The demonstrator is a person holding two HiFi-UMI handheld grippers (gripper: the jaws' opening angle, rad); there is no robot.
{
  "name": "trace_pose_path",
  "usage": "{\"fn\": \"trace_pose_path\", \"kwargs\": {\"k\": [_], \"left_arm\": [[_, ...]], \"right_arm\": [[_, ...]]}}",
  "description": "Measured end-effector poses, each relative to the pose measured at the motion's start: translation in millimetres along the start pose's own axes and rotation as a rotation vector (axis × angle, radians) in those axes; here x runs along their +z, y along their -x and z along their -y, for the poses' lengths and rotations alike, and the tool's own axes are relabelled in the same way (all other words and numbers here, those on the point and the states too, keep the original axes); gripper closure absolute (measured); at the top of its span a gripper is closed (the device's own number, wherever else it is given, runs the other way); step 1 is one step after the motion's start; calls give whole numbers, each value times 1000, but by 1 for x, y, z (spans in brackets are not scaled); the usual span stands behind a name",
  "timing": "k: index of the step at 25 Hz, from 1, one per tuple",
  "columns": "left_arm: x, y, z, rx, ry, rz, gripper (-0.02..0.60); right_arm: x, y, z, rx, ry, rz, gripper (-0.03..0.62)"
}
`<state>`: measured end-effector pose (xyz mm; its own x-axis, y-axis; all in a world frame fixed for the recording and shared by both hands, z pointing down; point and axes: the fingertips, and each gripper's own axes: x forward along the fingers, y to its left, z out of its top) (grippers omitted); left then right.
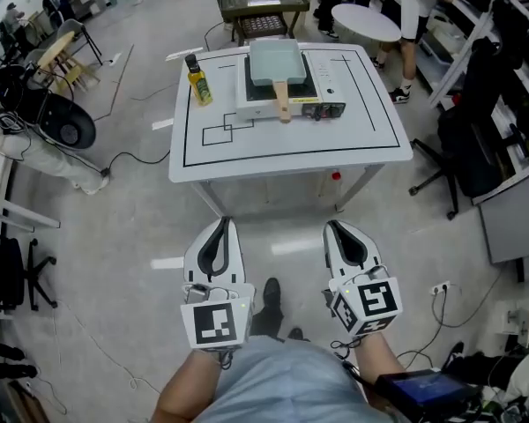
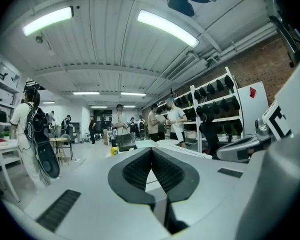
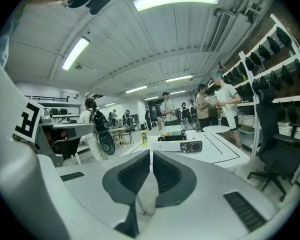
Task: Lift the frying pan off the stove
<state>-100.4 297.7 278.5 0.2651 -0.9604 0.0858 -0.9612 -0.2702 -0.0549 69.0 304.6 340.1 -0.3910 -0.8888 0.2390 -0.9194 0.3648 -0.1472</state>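
Observation:
A pale green rectangular frying pan with a wooden handle sits on a white portable stove on the white table. The handle points toward me. Both grippers hang over the floor, well short of the table's near edge. My left gripper is shut with nothing in it, and its tips meet. My right gripper is shut and empty too, aimed at the table, with the stove and pan far ahead of its closed tips.
A yellow oil bottle stands on the table left of the stove. A black office chair stands to the right, a round white table and people behind, a black bag and cables on the floor to the left.

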Motion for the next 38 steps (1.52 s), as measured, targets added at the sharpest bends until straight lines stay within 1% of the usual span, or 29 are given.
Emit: {"fn": "trace_pose_path", "kwargs": {"k": [6, 9, 12, 17, 24, 29, 32, 38], "left_arm": [[29, -52, -35, -10, -11, 44, 565], [38, -69, -41, -39, -1, 90, 565], [40, -83, -42, -58, 3, 103, 565], [32, -105, -37, -85, 7, 89, 565], [9, -154, -31, -104, -11, 26, 565], [1, -204, -35, -88, -25, -18, 565], [1, -237, -41, -64, -30, -36, 565], [19, -294, -51, 1, -45, -33, 565]], "right_arm": [[40, -55, 6, -19, 16, 42, 545], [57, -69, 8, -35, 24, 66, 545], [65, -78, 13, -52, 26, 78, 545], [69, -92, 28, -72, 23, 83, 545], [60, -128, 63, -87, -24, 56, 545], [56, -173, 91, -47, -63, 19, 545], [61, -205, 109, -17, -79, 3, 545], [86, -268, 136, 61, -78, -7, 545]]}}
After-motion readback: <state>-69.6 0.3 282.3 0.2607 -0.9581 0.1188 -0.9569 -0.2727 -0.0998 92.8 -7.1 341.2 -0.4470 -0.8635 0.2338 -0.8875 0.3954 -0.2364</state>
